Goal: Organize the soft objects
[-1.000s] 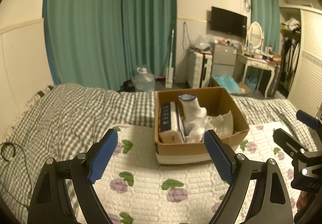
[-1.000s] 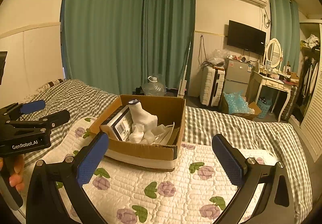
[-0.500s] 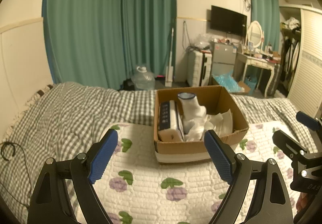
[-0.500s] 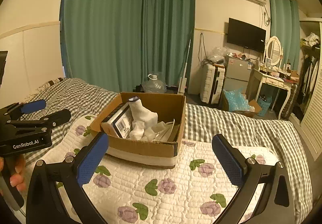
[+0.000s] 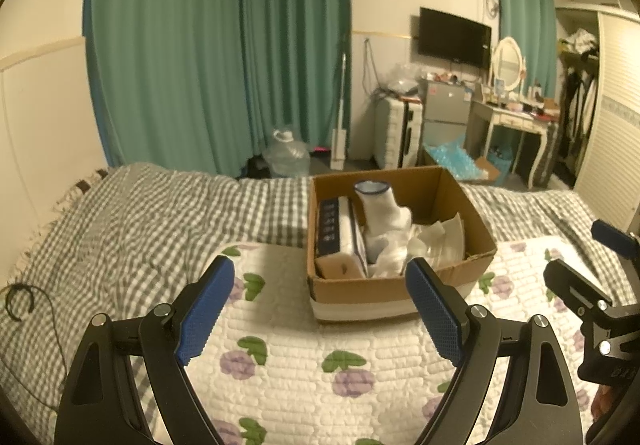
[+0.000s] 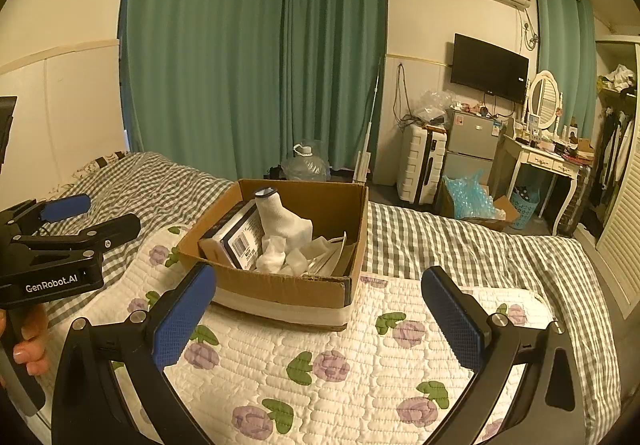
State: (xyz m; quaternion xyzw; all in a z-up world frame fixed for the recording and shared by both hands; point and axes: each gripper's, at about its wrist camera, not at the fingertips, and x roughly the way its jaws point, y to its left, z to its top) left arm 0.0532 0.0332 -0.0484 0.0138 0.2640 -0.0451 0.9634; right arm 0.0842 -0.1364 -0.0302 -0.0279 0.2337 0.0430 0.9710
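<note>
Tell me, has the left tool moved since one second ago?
Yes, a little. In the left wrist view the cardboard box sits lower against the open left tool, so it tilted or rose slightly.

Two black plastic handheld grippers: the left gripper (image 5: 320, 305) and the right gripper (image 6: 318, 319) each carry two fingers faced with blue dimpled rubber pads (image 6: 182, 315) and fastened by round silver screws (image 5: 476, 311). White "GenRobot.AI" lettering (image 6: 51, 287) marks the left gripper's body, beneath which bare fingers of the person's left hand (image 6: 30, 341) show pale nails.
</note>
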